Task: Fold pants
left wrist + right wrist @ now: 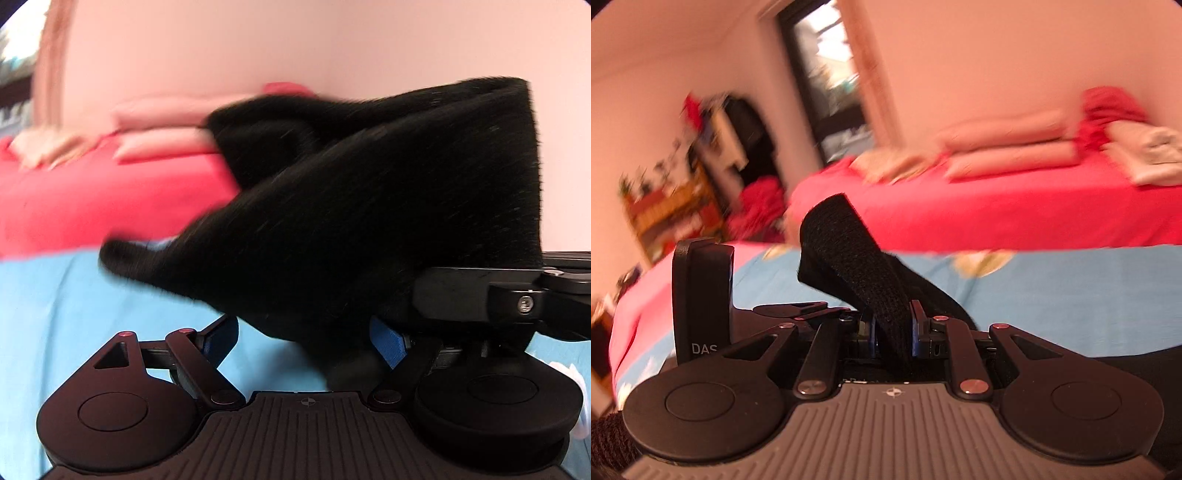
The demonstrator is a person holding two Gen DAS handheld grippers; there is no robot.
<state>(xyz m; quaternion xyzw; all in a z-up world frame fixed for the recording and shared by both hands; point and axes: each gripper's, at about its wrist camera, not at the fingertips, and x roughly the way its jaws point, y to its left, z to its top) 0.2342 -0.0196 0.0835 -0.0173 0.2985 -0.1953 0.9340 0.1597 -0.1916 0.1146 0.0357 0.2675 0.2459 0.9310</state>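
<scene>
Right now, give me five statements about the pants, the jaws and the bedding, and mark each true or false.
1. The pants are black. True.
2. The right gripper has its jaws shut on a strip of the pants. True.
3. The sheet under the pants is green. False: it is light blue.
4. The pants lie flat and untouched. False: the cloth is bunched up in front of the left gripper.
5. Pillows lie on the red bed cover. True.
</scene>
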